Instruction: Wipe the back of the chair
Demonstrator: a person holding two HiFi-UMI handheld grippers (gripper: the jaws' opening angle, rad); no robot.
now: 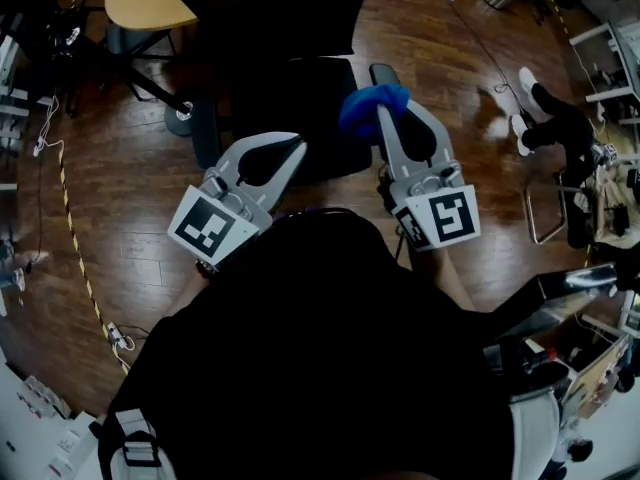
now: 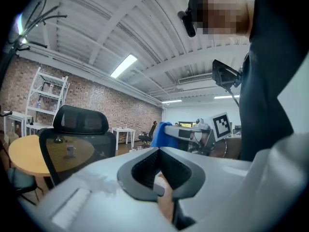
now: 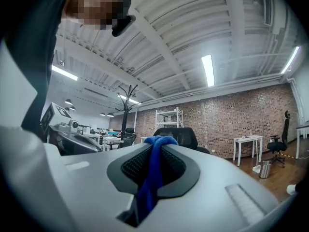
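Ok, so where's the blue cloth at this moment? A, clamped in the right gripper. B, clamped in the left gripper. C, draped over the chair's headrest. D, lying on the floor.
A: the right gripper view shows the blue cloth pinched between the jaws of the right gripper, while the left gripper has its jaws together on nothing.

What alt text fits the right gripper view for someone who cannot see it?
The right gripper, jaws shut on a blue cloth bunched over their tips, points across an office. A black chair's headrest shows just beyond the cloth, with a brick wall, a white shelf and a coat stand behind.
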